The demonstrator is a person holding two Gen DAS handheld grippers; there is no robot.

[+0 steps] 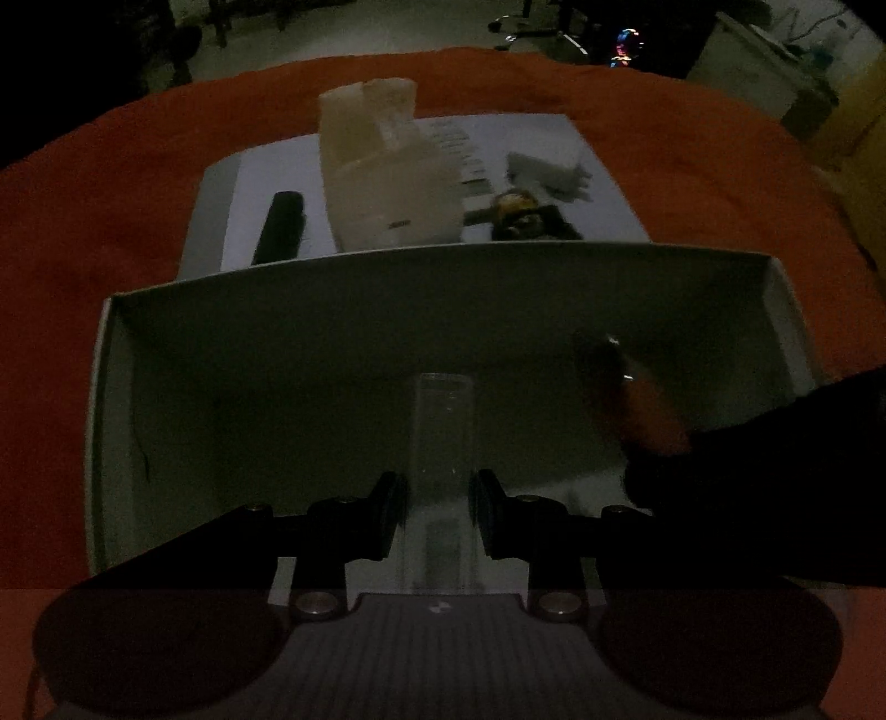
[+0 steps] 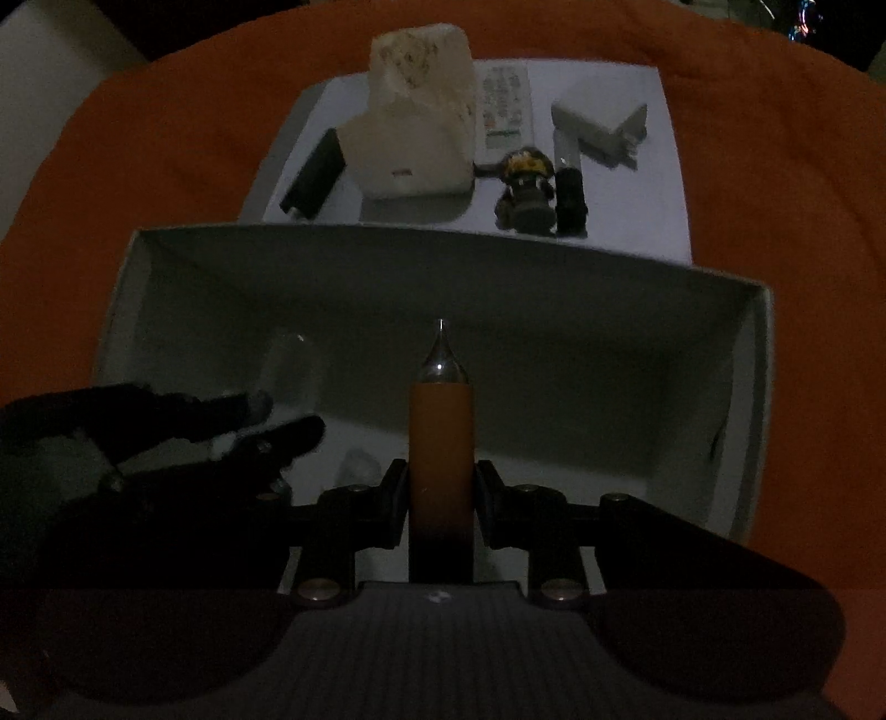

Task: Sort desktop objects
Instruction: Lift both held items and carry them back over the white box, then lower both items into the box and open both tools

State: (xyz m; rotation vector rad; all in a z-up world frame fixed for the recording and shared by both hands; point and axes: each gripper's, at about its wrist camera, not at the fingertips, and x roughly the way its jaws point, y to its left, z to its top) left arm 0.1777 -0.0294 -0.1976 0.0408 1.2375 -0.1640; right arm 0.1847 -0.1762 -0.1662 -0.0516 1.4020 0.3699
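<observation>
Left wrist view: the left tool [image 1: 437,512] is clamped on a clear tube [image 1: 443,443] over the open white box [image 1: 166,343].
Right wrist view: the right tool [image 2: 440,507] is clamped on an orange pen [image 2: 441,448], tip pointing forward, over the same box [image 2: 554,266].
Bench: an orange cloth [image 2: 775,194] is spread beneath; a white sheet [image 2: 653,166] lies beyond the box.
Hard to make out: dim light; a dark figurine [image 2: 526,188] is blurred.
Far room: chair legs [image 1: 531,27] are seen.

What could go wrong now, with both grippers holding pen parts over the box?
The clear cap is barely visible in this dim light, so lining it up with the orange pen could miss. The pen's bare metal tip may mark the white box. The left gripper and right gripper sit close; they might collide.
</observation>
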